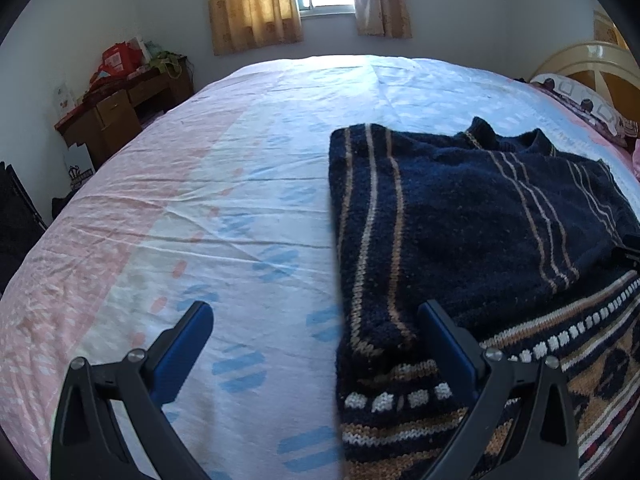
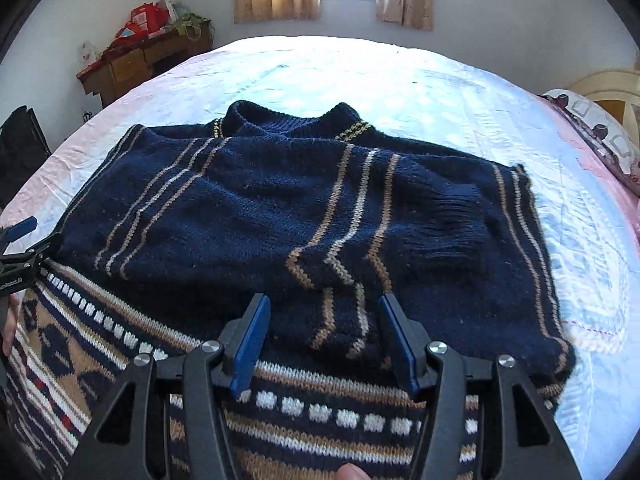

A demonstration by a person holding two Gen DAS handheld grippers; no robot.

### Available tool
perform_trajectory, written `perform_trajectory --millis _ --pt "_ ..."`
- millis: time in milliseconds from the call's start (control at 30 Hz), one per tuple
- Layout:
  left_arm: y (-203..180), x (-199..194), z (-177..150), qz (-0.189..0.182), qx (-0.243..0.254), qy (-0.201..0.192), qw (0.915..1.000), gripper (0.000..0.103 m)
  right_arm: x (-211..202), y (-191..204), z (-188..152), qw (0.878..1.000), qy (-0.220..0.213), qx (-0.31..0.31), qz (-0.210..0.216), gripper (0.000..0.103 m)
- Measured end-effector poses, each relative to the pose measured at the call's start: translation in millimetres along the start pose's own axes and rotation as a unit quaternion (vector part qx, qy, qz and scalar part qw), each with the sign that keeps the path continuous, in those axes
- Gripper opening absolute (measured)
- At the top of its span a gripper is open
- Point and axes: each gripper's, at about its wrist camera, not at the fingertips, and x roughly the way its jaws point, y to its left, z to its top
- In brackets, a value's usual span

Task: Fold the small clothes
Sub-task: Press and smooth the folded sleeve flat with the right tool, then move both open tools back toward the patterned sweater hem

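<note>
- Both pairs of blue-padded fingers stand apart with nothing clamped between them: the left gripper (image 1: pixel 316 316) is spread wide, the right gripper (image 2: pixel 324 300) is parted about half as far as it could go.
- Under the right gripper's fingers (image 2: pixel 250 344) lies the navy sweater (image 2: pixel 280 208), spread on the bed (image 2: pixel 400 76); its striped sleeve (image 2: pixel 344 292) runs up through the gap between the two pads, but neither pad presses on it.
- Beyond the right fingertips the two sleeves are folded across the chest, the ribbed cuff (image 2: pixel 452 232) lying to the right of the fingers and the collar (image 2: pixel 288 120) farthest away.
- Nearest the fingers, just below them, is the patterned hem band (image 2: pixel 352 416) with white dots and tan stripes.
- Between the left gripper's fingers (image 1: pixel 448 344) runs the sweater's left edge: the inner finger is over the knit, the outer one over bare striped sheet (image 1: pixel 180 200).
- At the left rim of the right wrist view the left gripper shows beside the sweater's edge, with part of a hand (image 2: pixel 9 326) below it.
- Far past both sets of fingers are a window with curtains (image 1: pixel 256 8), a cluttered wooden desk (image 1: pixel 120 108) to the left and a headboard (image 1: pixel 600 68) to the right.
</note>
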Motion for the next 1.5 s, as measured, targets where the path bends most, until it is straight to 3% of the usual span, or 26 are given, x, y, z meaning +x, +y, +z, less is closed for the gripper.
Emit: perform_trajectory --millis 200,533,1200,1500 --pt "-3 1 1 0.005 0.005 0.001 1.0 0.103 -3 2 -8 1.0 0.001 -0.015 -0.019 0.06" --pt "-11 -10 1 0.023 0.02 -0.003 0.9995 0.103 -15 -9 -14 1.0 -0.01 0.007 -0.013 0.06" --pt "-40 -113 -30 -0.016 0.039 -0.063 0.9971 0.103 -100 -3 -71 0.999 -0.042 0.002 0.028 0.06" --pt "-54 -148 -59 -0.028 0.055 -0.069 0.9957 0.103 -140 -3 -109 0.998 -0.055 0.006 0.037 0.06"
